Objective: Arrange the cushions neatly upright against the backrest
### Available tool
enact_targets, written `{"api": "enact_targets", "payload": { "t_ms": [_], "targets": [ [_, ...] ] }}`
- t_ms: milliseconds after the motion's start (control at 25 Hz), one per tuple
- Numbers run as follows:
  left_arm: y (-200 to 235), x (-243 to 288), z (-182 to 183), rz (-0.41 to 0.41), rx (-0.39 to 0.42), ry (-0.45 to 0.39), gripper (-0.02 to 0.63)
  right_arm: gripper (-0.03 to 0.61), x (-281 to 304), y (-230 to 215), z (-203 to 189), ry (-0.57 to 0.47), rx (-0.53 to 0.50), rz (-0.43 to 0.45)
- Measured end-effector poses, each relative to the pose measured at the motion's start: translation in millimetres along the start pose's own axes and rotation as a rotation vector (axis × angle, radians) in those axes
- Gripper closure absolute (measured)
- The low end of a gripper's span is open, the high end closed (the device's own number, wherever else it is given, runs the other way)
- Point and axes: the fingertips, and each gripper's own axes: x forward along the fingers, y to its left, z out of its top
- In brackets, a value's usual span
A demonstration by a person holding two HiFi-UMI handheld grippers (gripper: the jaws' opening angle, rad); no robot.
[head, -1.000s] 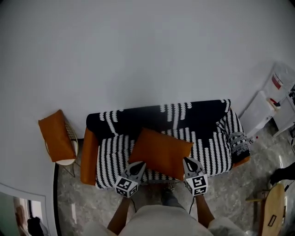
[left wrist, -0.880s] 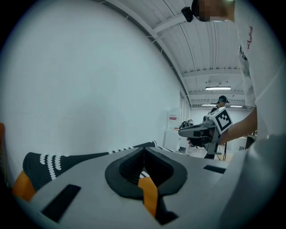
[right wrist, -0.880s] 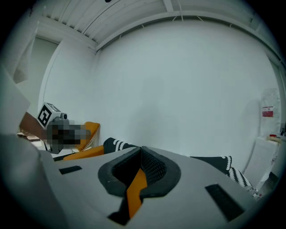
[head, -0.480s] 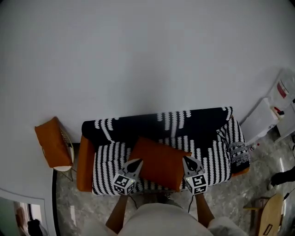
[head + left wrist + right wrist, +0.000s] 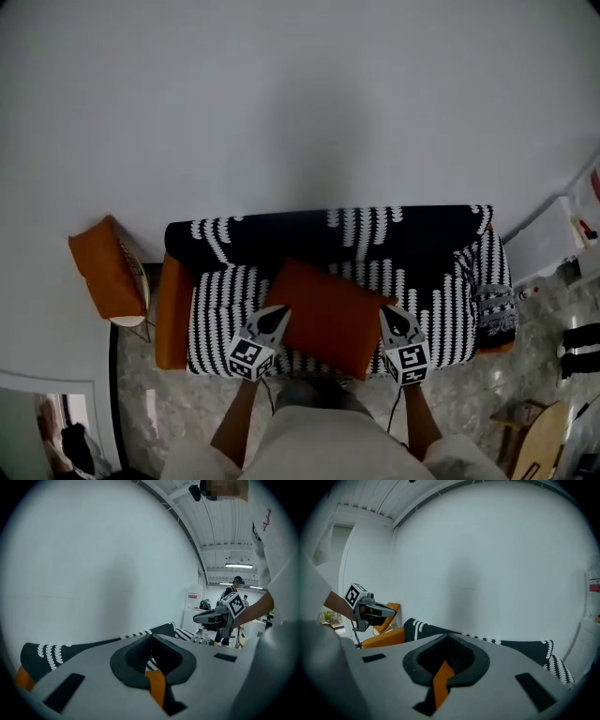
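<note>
The orange cushion [image 5: 328, 317] was a plump, smooth, burnt-orange rectangle w/ no print. Its long axis ran roughly 10-to-4 o'clock in the head view. It sat over the middle of the sofa seat [image 5: 217, 319], its near edge reaching the seat's front. It was not upright, and a strip of seat showed between it and the backrest [image 5: 328, 230] at 12 o'clock. Couldn't tell whether it rested on the seat or hung just above.

The left gripper [image 5: 278, 314] had it at the 9 o'clock end and the right gripper [image 5: 389, 315] at the 3 o'clock end. In the left gripper view the jaws were clamped tight on a thin fold of the cushion [image 5: 157, 688], w/ the right gripper [image 5: 213, 617] visible at 2 o'clock. The right gripper view matched: jaws pinched together on an orange fold [image 5: 440, 681], the left gripper [image 5: 375, 611] at 9 o'clock.

The sofa wore a black-and-white patterned throw; its bare orange armrest [image 5: 172, 314] showed at 9 o'clock. A grey patterned soft item [image 5: 495, 311], poss. another cushion, lay at the 3 o'clock end. A second orange cushion [image 5: 101, 270] leaned on a small wire chair [image 5: 133, 319] beyond the armrest. White wall behind, grey marbled floor [image 5: 150, 412] below.
</note>
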Motion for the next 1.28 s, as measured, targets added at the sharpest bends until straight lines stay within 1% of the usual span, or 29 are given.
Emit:
{"api": "enact_targets", "payload": {
  "t_ms": [160, 440, 600, 800, 1120, 1280],
  "targets": [
    [10.6, 7.4, -9.9, -0.003, -0.026, 0.026, 0.583, 0.549, 15.1, -2.4, -2.8, -0.002, 0.036, -0.001],
    [34.7, 19.2, -18.7, -0.031, -0.054, 0.048, 0.583, 0.549, 41.2, 1.0, -0.5, 0.014, 0.055, -0.024],
    [47.1, 24.3, -34.0, -0.046, -0.083, 0.071, 0.583, 0.549, 50.9, -1.1, -14.2, 0.05, 0.057, -0.038],
    [58.9, 28.1, -64.6, -0.046, -0.123, 0.107, 0.583, 0.549, 58.1, 1.9, -48.0, 0.119, 0.083, -0.042],
    [79.6, 33.6, -125.0, -0.024, -0.188, 0.175, 0.583, 0.549, 70.1, 7.9, -127.8, 0.252, 0.139, -0.033],
    [90.1, 41.3, -153.6, -0.012, -0.219, 0.205, 0.583, 0.549, 76.6, 5.5, -158.9, 0.301, 0.157, -0.028]
  ]
}}
